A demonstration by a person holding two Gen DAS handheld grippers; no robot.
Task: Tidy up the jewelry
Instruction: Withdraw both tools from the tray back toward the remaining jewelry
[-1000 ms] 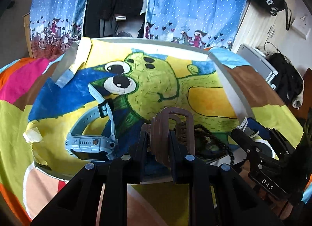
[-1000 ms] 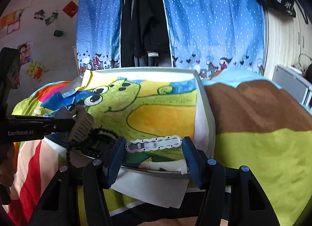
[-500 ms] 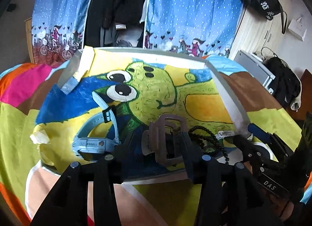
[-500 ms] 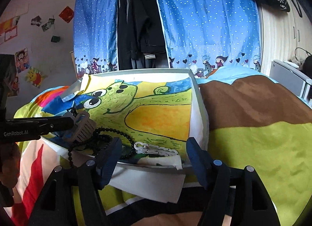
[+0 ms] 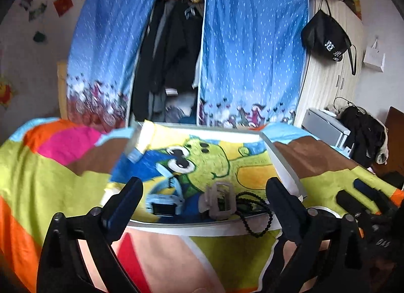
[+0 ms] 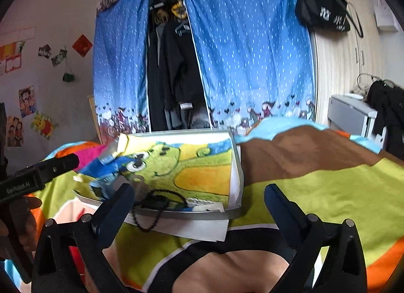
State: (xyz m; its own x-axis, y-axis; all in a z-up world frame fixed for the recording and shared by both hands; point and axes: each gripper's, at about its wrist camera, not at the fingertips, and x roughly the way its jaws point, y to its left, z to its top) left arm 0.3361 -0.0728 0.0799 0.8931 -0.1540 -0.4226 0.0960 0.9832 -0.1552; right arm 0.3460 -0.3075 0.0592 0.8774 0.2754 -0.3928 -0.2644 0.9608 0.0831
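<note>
Above the tray's (image 5: 197,226) near edge, both grippers (image 5: 202,192) (image 6: 199,198) hover level, jaws wide apart.

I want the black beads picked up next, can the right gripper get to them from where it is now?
Probably yes. The right gripper is open and empty, and the black bead string drapes over the tray's near rim in front of its left finger, with nothing between.

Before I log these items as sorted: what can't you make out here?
- Watch: face blurred in left view; mostly behind the right gripper's finger in right view.
- White bracelet: small in right view; not found in left view.
- Bead string: far end hidden by the hair clip.
</note>
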